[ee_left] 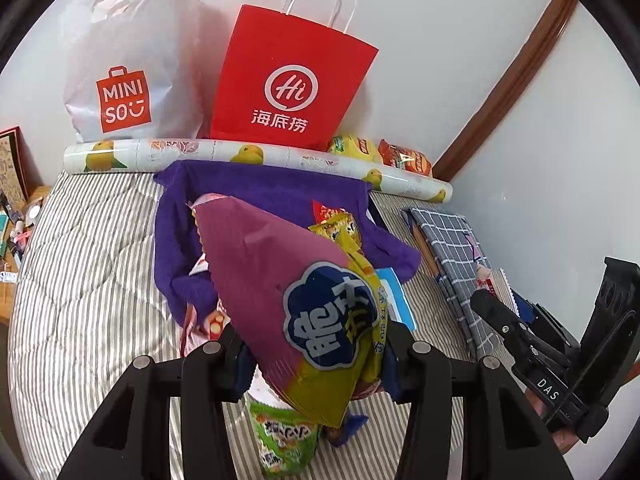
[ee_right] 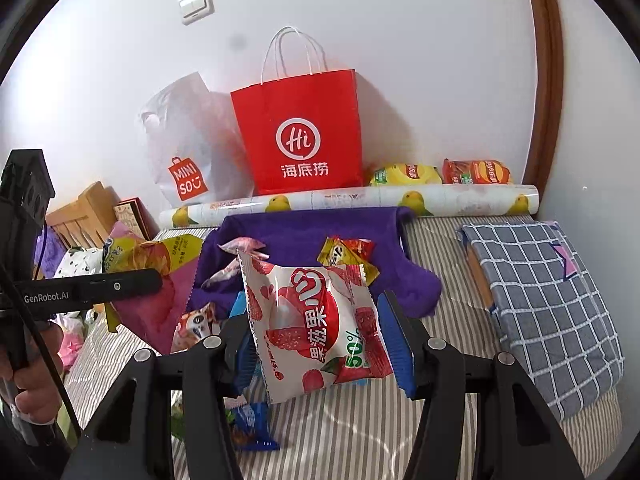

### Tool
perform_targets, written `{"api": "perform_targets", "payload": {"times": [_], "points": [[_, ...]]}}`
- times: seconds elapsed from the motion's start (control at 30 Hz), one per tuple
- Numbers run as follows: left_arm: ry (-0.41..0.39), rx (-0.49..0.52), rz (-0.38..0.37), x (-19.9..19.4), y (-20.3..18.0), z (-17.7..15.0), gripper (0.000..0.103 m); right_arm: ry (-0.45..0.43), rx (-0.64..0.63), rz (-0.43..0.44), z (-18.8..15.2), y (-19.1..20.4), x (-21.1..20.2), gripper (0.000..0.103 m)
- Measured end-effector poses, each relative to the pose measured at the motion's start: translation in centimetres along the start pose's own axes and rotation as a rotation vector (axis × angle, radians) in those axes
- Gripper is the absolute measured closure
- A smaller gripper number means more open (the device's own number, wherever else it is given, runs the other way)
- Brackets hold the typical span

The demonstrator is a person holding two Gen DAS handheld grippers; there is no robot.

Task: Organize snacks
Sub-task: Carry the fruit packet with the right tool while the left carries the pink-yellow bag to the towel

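Both wrist views face the wall, seemingly close, sharing the red bag (ee_left: 294, 76) (ee_right: 300, 136).

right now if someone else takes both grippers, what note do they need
Left gripper: jaws shut on the pink and yellow snack bag, held above the bed.
Right gripper: jaws shut on the white and red lychee snack pack.
Purple cloth on the striped bedding holds several small packets; more lie loose at its near edge.
Yellow chip bag and red chip bag sit by the wall beside the red paper bag.
Done: two snacks picked up. Left: place both, then gather the loose ones.
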State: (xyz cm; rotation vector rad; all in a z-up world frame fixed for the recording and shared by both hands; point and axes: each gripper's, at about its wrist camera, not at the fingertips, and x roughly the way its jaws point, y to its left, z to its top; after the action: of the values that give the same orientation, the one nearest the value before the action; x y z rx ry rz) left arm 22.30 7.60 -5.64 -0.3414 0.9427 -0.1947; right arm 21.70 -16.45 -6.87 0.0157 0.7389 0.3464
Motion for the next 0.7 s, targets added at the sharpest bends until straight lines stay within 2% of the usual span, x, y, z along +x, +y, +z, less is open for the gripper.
{"api": "perform_targets", "payload": {"times": [0.7], "points": [[0.007, 0.037, 0.032, 4.4, 0.4, 5.1, 0.056, -0.008, 0.009, 0.008, 5.1, -1.5, 5.8, 0.049]]}}
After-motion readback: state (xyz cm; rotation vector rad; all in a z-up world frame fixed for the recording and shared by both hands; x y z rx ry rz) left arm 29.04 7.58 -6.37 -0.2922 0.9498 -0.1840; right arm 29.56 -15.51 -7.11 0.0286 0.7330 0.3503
